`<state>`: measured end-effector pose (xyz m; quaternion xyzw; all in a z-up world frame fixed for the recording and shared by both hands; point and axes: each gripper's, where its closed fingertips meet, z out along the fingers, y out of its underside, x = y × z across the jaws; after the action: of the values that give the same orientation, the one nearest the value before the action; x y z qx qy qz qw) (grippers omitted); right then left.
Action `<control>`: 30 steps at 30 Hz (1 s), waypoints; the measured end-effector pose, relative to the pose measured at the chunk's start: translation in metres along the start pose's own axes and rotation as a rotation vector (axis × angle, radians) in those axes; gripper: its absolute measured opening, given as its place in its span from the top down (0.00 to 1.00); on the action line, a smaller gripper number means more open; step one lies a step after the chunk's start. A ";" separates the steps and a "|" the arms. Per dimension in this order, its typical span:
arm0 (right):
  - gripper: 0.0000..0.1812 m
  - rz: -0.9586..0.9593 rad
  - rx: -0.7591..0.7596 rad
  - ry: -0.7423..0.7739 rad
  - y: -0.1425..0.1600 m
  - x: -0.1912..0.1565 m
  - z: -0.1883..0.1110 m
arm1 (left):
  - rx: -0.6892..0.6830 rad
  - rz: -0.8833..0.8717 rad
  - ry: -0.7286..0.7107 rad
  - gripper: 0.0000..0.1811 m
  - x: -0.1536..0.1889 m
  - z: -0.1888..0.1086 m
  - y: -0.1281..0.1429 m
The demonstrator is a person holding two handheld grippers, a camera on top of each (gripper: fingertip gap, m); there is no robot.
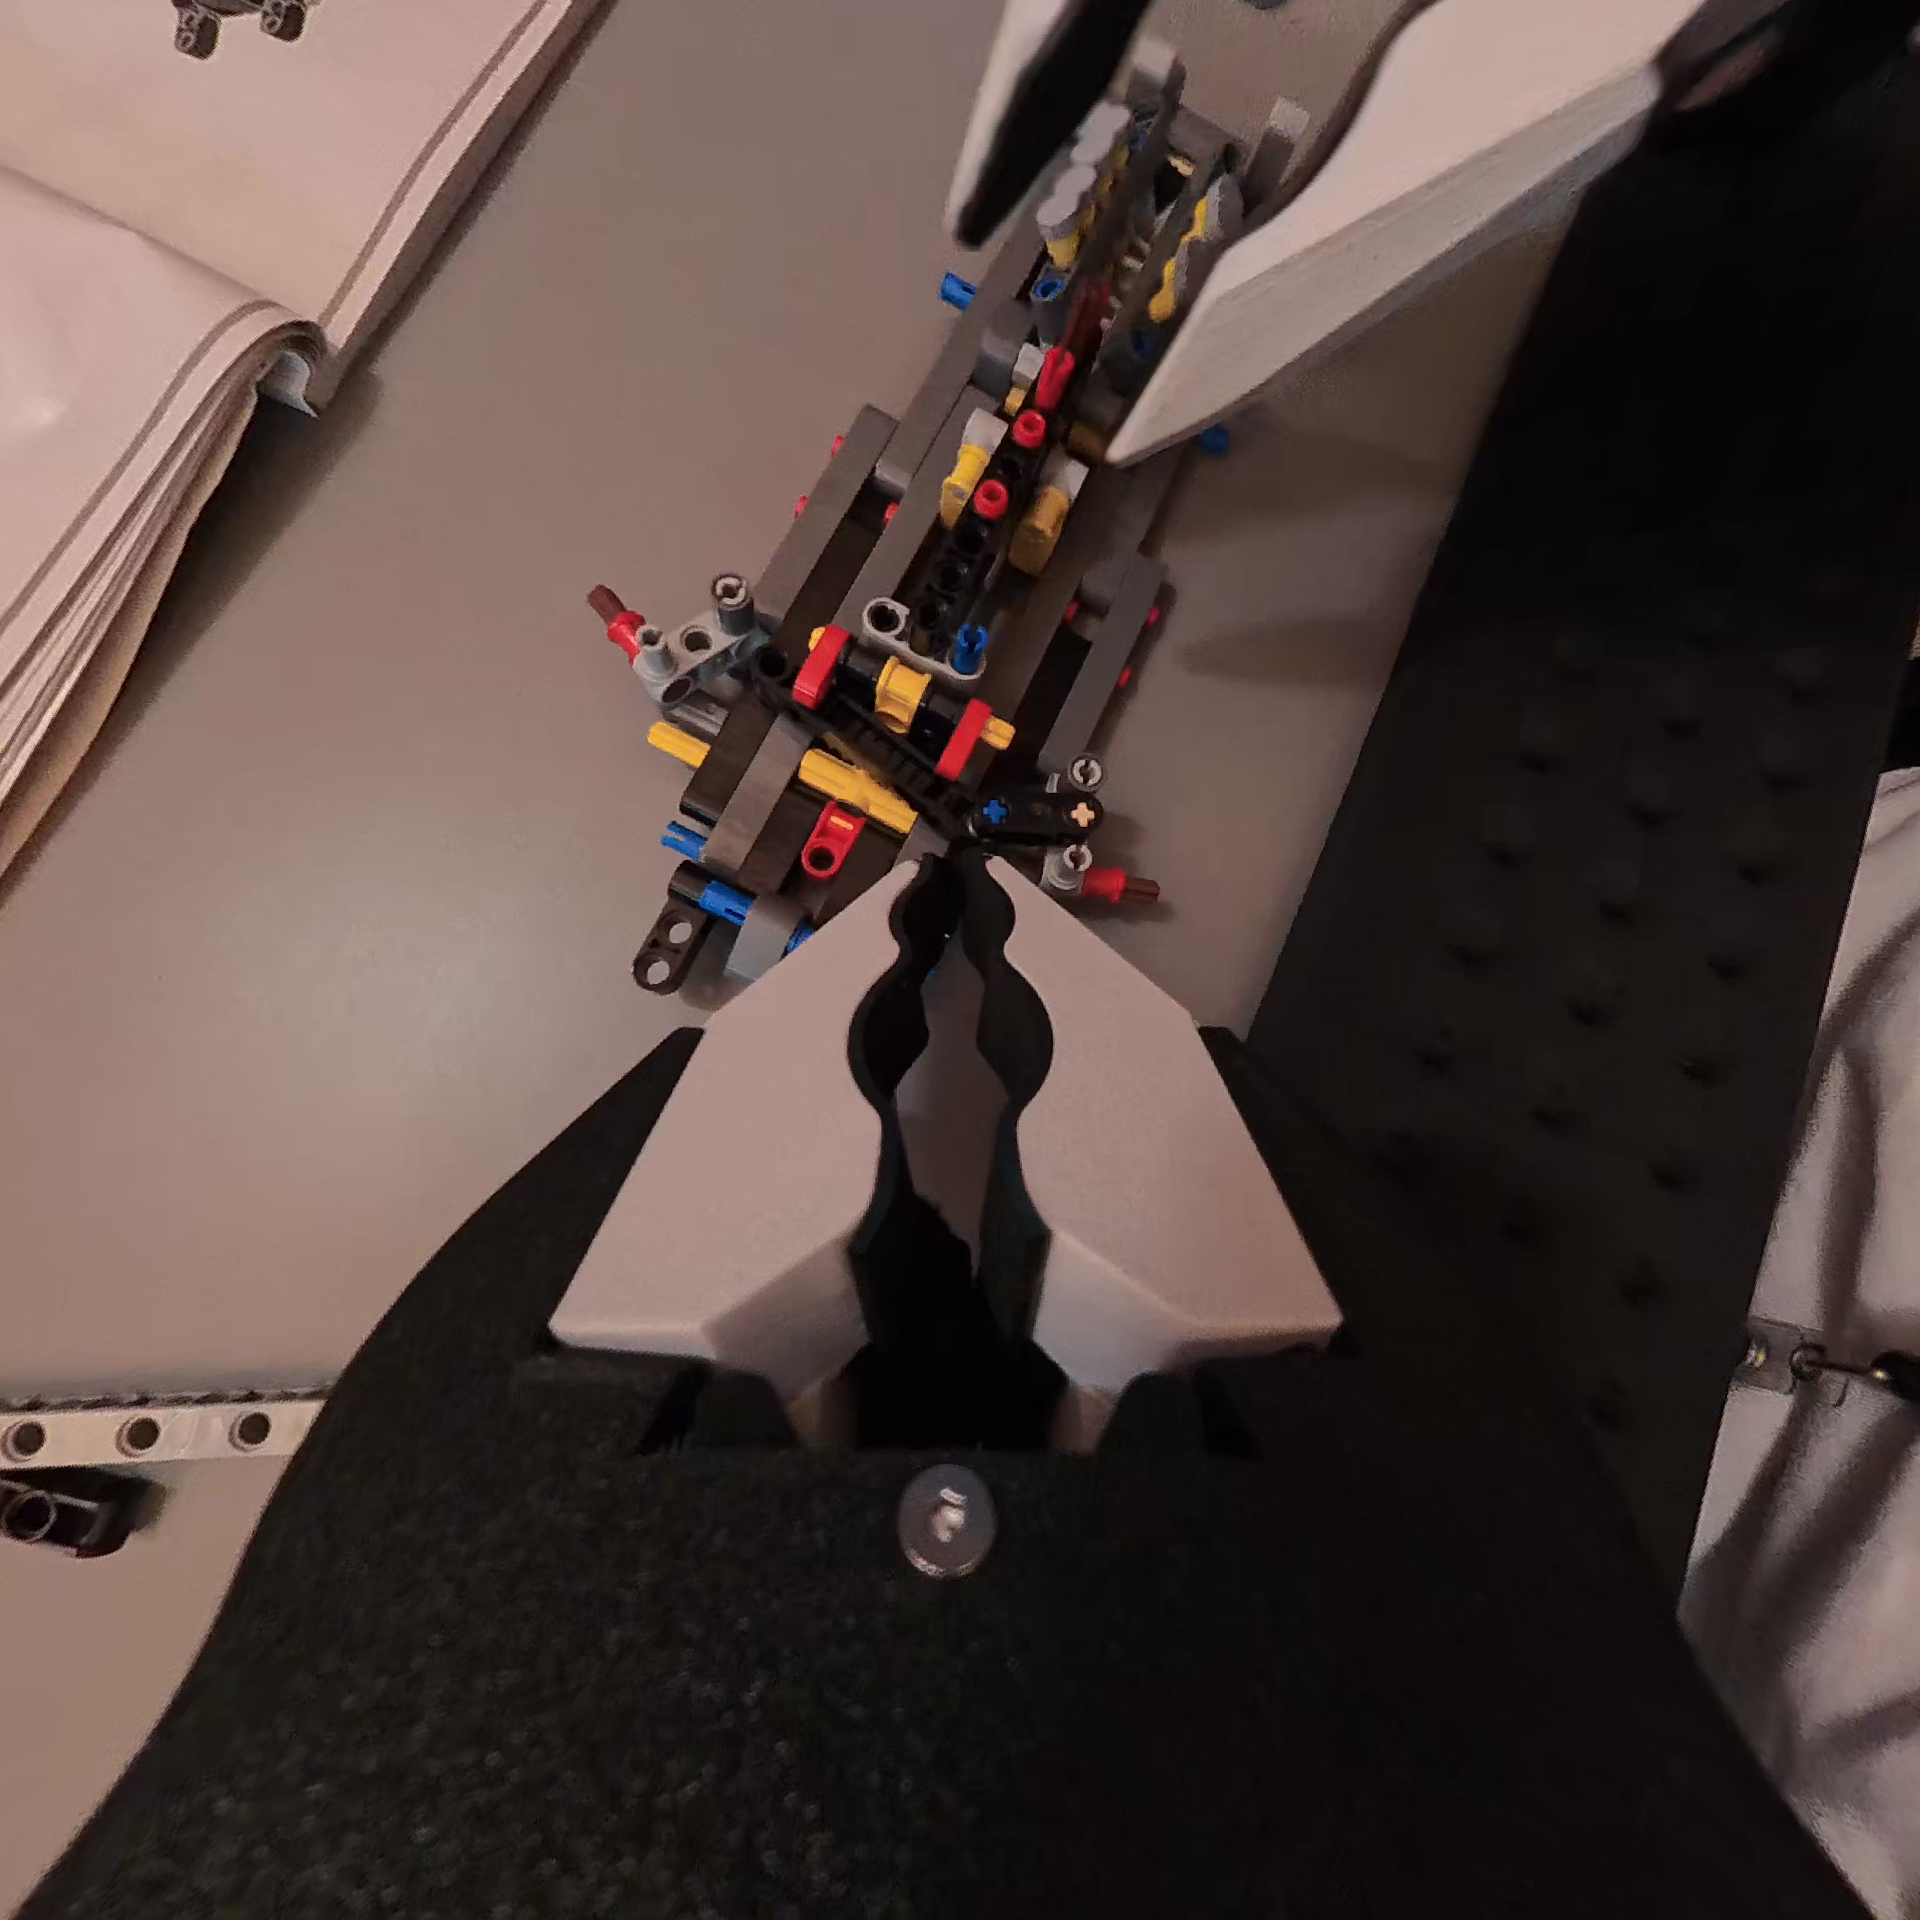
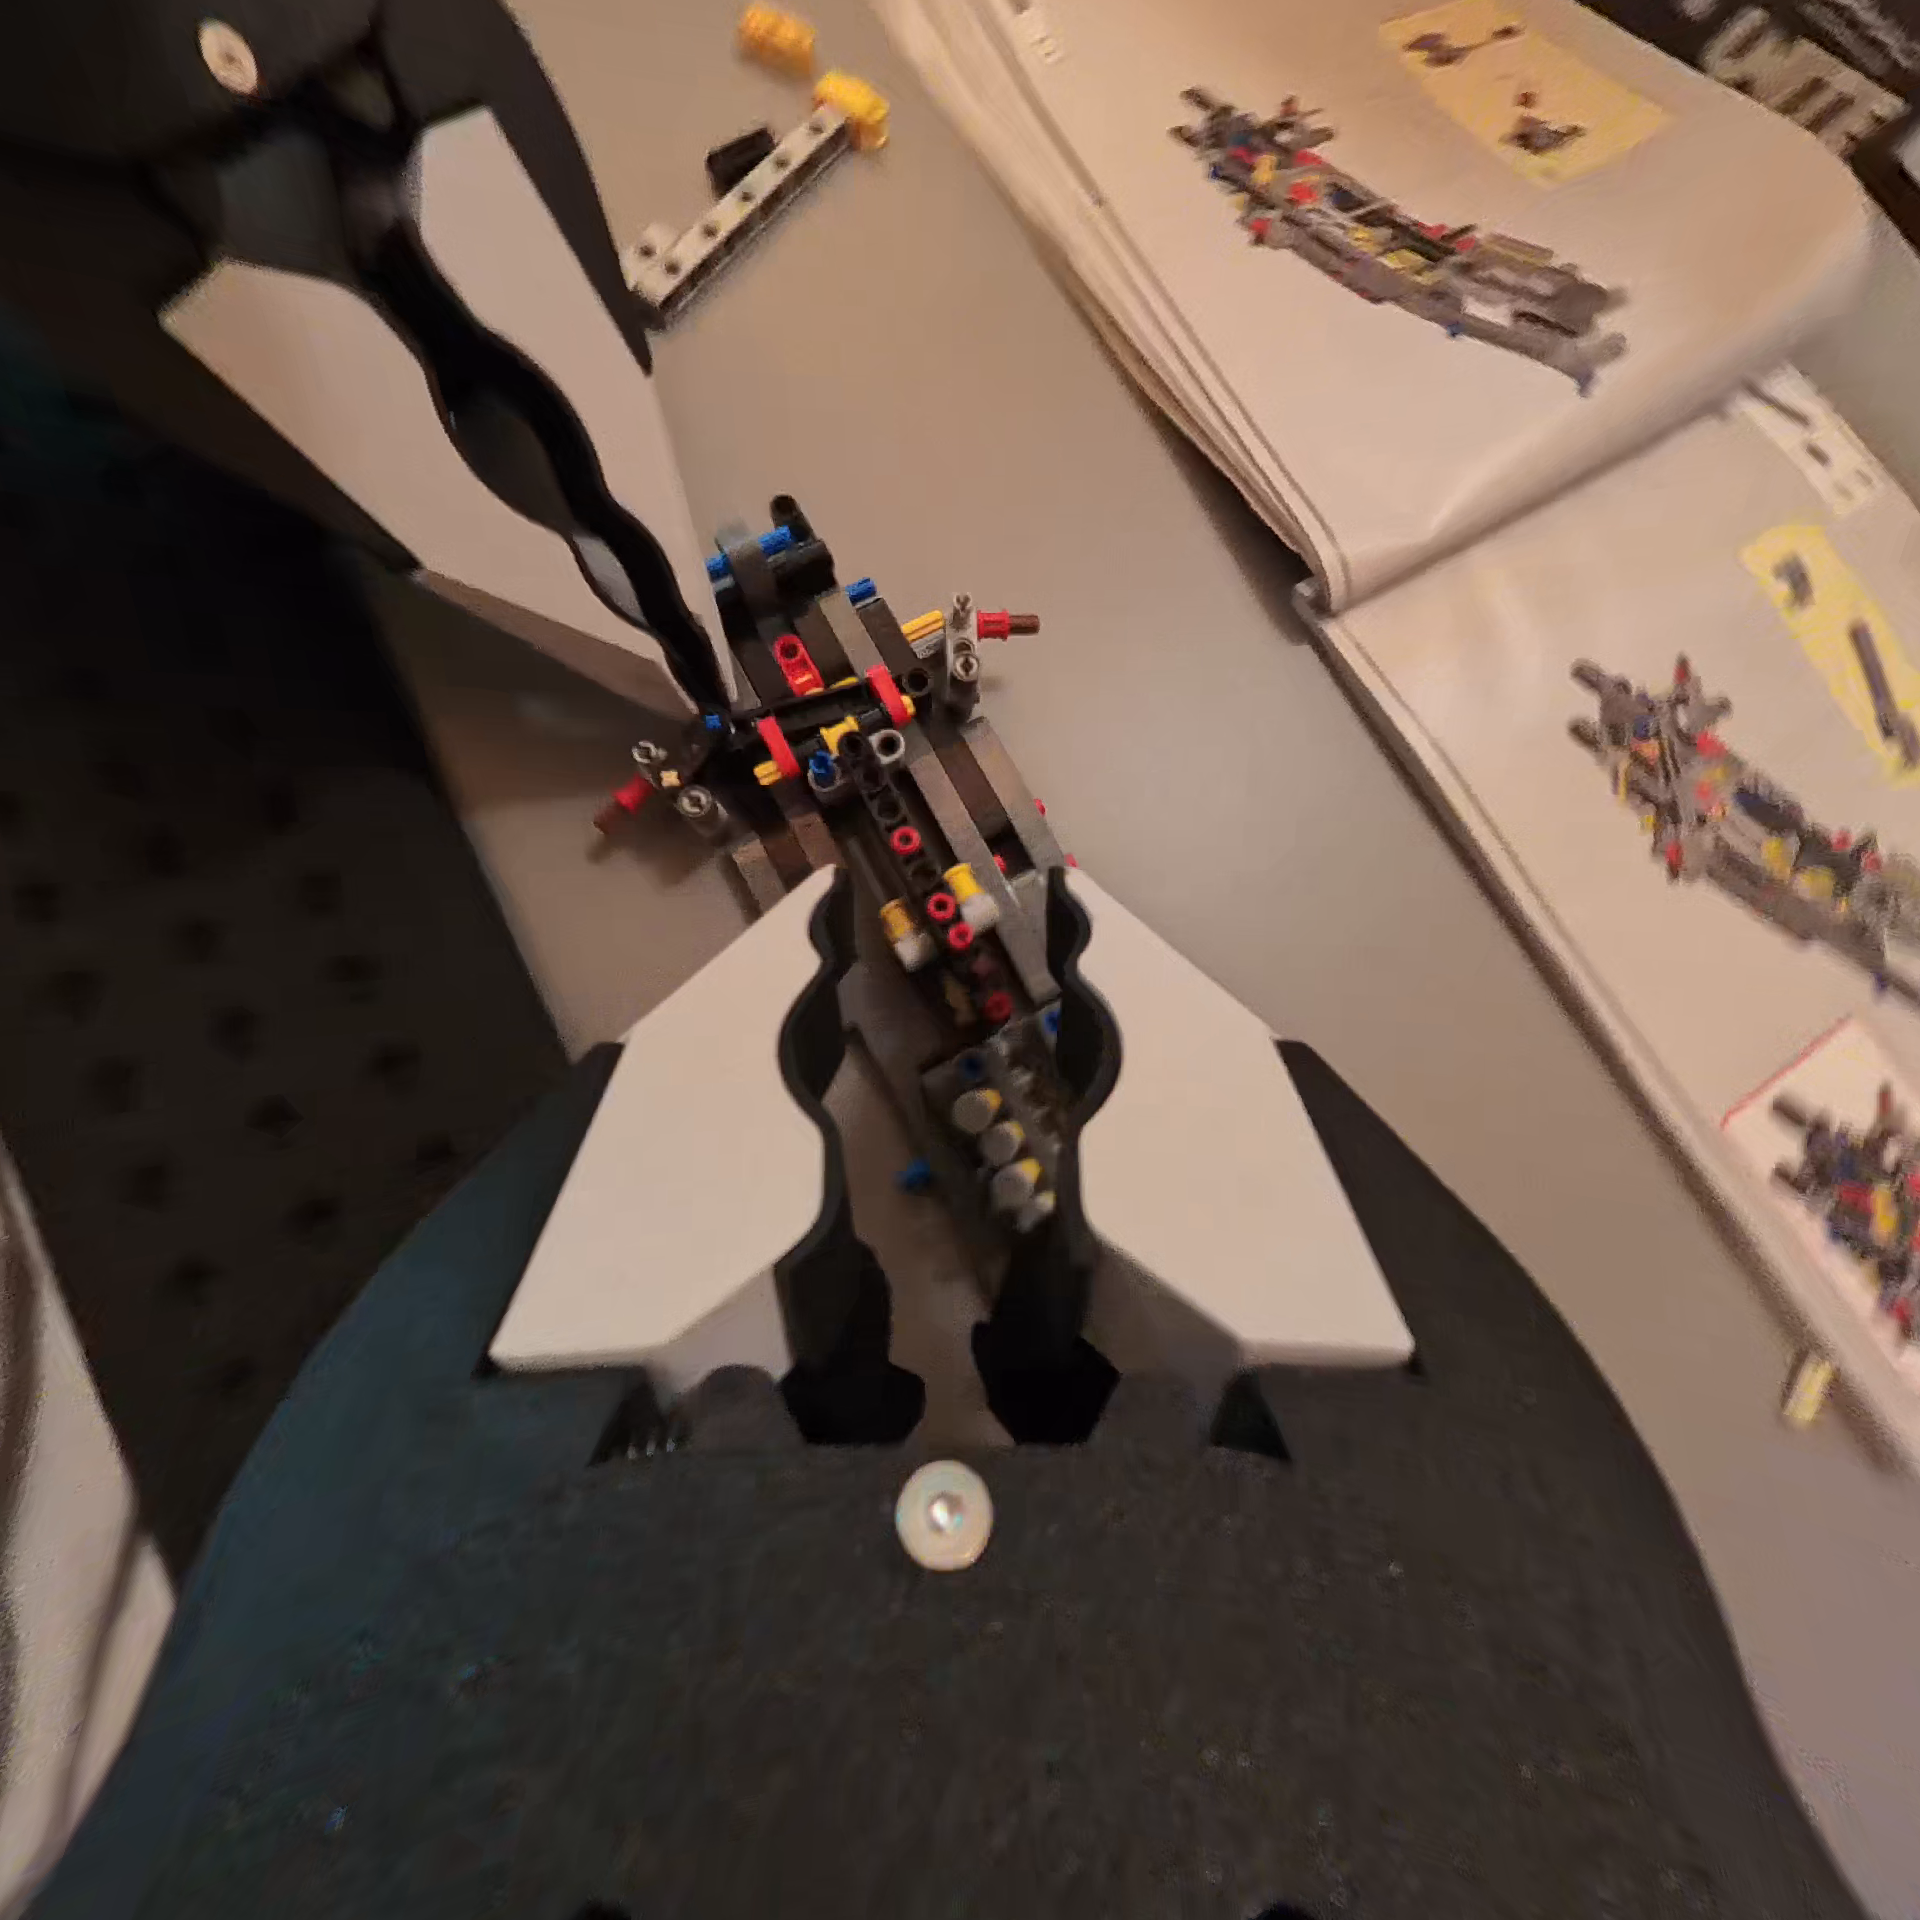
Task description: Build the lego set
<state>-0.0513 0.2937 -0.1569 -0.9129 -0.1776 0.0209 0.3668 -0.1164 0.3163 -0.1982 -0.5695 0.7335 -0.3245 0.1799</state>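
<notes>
A long lego chassis (image 1: 914, 644) of grey and black beams with red, yellow and blue pins lies on the grey table (image 1: 416, 935). It also shows in the right wrist view (image 2: 883, 790). My left gripper (image 1: 948, 864) is shut at the chassis's near end, its tips pinching a small black link (image 1: 1039, 816) there. In the right wrist view, the left gripper (image 2: 717, 717) comes in from the upper left. My right gripper (image 2: 945, 894) straddles the opposite, narrow end of the chassis and is closed around it. It shows in the left wrist view (image 1: 1132, 260) at the top.
An open instruction booklet (image 2: 1455, 312) lies beside the chassis; it also shows in the left wrist view (image 1: 156, 260). A white holed beam (image 2: 727, 208), a black piece (image 2: 740, 156) and yellow parts (image 2: 852, 99) lie beyond it. A black studded mat (image 1: 1558, 935) borders the table. White cloth (image 1: 1849, 1143) shows at the edge.
</notes>
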 end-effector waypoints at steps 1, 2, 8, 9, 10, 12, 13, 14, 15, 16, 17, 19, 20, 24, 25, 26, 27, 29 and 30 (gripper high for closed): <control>0.81 -0.059 -0.017 -0.035 -0.002 0.000 0.006 | 0.000 -0.003 0.002 1.00 0.000 0.000 0.000; 0.83 -0.118 -0.028 -0.089 -0.003 -0.006 0.013 | -0.001 -0.004 0.002 1.00 0.000 0.000 0.000; 0.90 -0.295 -0.143 -0.200 0.006 -0.017 0.045 | -0.008 -0.011 -0.010 1.00 0.000 0.002 -0.002; 0.93 -0.316 -0.140 -0.193 0.005 -0.017 0.045 | -0.010 -0.009 -0.014 1.00 0.000 0.003 -0.003; 0.96 -0.329 -0.145 -0.180 0.006 -0.014 0.045 | -0.012 -0.008 -0.017 1.00 -0.001 0.003 -0.003; 0.96 -0.295 -0.154 -0.202 0.006 -0.014 0.045 | -0.017 -0.011 -0.011 1.00 0.000 0.004 -0.004; 0.96 -0.269 -0.159 -0.218 0.007 -0.015 0.045 | -0.020 -0.009 -0.008 1.00 -0.001 0.005 -0.004; 0.96 -0.253 -0.161 -0.227 0.007 -0.015 0.044 | -0.022 -0.007 -0.006 1.00 -0.001 0.005 -0.005; 0.96 -0.255 -0.159 -0.225 0.007 -0.015 0.045 | -0.026 -0.004 -0.003 1.00 -0.001 0.005 -0.005; 0.96 -0.264 -0.158 -0.219 0.007 -0.015 0.045 | -0.029 -0.001 0.001 1.00 -0.001 0.005 -0.005; 0.96 -0.273 -0.156 -0.214 0.007 -0.014 0.045 | -0.031 0.005 0.004 1.00 -0.001 0.006 -0.006; 0.96 -0.270 -0.152 -0.212 0.007 -0.014 0.045 | -0.035 0.020 0.012 1.00 -0.001 0.007 -0.007; 0.96 -0.271 -0.153 -0.214 0.007 -0.014 0.045 | -0.037 0.028 0.017 1.00 -0.001 0.008 -0.008; 0.96 -0.271 -0.162 -0.226 0.007 -0.013 0.046 | -0.060 0.068 0.040 1.00 -0.001 0.011 -0.010; 0.96 -0.271 -0.162 -0.228 0.007 -0.013 0.046 | -0.063 0.072 0.048 1.00 -0.001 0.011 -0.010; 0.96 -0.272 -0.163 -0.227 0.007 -0.013 0.046 | -0.064 0.074 0.054 1.00 -0.001 0.011 -0.010; 0.96 -0.274 -0.165 -0.225 0.007 -0.013 0.046 | -0.066 0.076 0.059 1.00 -0.001 0.011 -0.010; 0.96 -0.279 -0.159 -0.225 0.008 -0.013 0.046 | -0.068 0.075 0.065 1.00 -0.001 0.011 -0.010; 0.96 -0.275 -0.159 -0.228 0.007 -0.013 0.046 | -0.068 0.072 0.068 1.00 -0.001 0.011 -0.010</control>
<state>-0.0688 0.3146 -0.1966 -0.8980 -0.3421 0.0598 0.2703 -0.1021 0.3128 -0.1990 -0.5370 0.7698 -0.3121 0.1470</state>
